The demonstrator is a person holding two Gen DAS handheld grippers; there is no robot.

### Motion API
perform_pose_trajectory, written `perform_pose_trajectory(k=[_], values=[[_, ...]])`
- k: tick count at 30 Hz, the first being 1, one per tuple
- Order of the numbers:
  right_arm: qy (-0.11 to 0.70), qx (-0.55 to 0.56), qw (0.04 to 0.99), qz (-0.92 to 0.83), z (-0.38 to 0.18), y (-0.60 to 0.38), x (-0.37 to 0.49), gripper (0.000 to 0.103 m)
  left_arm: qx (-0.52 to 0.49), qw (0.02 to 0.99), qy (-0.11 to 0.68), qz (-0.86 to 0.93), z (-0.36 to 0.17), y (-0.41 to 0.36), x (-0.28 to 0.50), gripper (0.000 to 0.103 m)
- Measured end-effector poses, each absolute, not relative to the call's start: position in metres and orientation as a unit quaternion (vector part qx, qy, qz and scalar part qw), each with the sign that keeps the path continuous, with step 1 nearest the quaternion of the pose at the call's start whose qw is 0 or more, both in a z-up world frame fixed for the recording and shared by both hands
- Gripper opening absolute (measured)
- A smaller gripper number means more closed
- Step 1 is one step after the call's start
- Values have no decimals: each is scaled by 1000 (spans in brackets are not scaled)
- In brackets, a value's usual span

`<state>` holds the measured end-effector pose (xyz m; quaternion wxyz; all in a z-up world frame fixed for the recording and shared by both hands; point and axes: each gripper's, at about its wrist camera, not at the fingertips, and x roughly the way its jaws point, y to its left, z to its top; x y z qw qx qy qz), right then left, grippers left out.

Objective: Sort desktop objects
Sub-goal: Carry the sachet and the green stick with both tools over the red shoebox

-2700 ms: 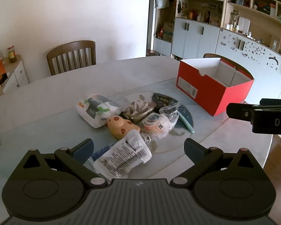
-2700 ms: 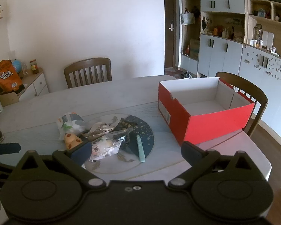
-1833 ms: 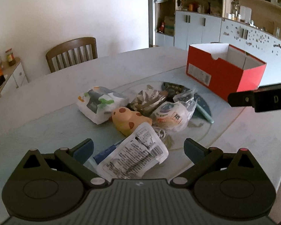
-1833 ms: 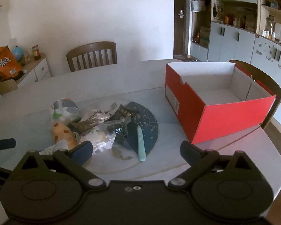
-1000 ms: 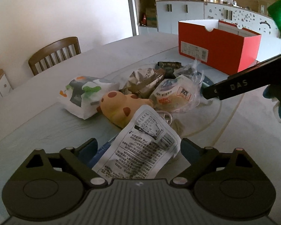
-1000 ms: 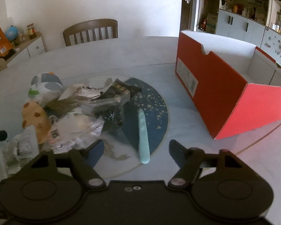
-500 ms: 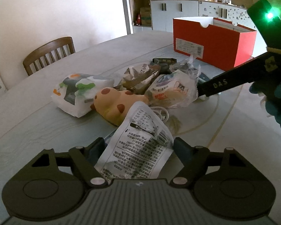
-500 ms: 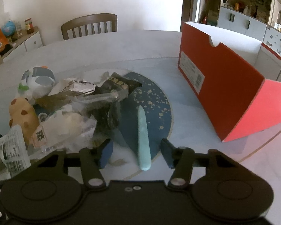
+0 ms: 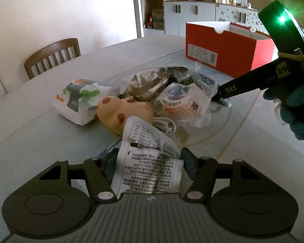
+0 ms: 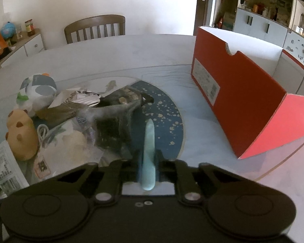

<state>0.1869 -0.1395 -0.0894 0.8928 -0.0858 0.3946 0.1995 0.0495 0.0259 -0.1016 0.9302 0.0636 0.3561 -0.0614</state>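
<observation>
A heap of packets and toys lies on the round table. My left gripper (image 9: pixel 149 160) is shut on a white printed sachet (image 9: pixel 148 158) at the heap's near edge. Behind it sit a spotted yellow toy (image 9: pixel 123 111), a white and green pack (image 9: pixel 83 99) and a bagged bun (image 9: pixel 182 105). My right gripper (image 10: pixel 148 158) is shut on a pale green stick (image 10: pixel 149 147) that lies on the blue speckled mat (image 10: pixel 168 117). The right gripper also shows in the left wrist view (image 9: pixel 218 97). The open red box (image 10: pixel 243 101) stands to the right.
A dark snack bag (image 10: pixel 119 101) and a silver wrapper (image 10: pixel 77 99) lie in the heap. A white cable (image 9: pixel 164 125) lies by the toy. A wooden chair (image 10: pixel 95 28) stands behind the table. Cabinets (image 10: pixel 263 24) line the right wall.
Both grippers moved down and forward to the heap and closed. The left jaws closed on the white sachet, the right jaws on the green stick.
</observation>
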Motion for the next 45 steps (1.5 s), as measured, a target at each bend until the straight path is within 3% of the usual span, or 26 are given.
perform_pose_trajectory(k=[28,29,30,37,45], values=[[385,-82,890,231,-49,-169,156,12,4,938,343,-47,-53,15,35,63],[384,-81,890,233,-47,-171,155,11,1,938,343,-47,-51,14,35,63],[384,-79,890,233,-45,-173,155,1,0,938,342,-47,-49,13,35,63],[382,-95,886,246,-41,-179,158,1,-3,938,344,-42,-42,4,38,63],[401,-114,870,262,-64,-192,157,42,-6,934,356,-34,-48,-5,39,63]])
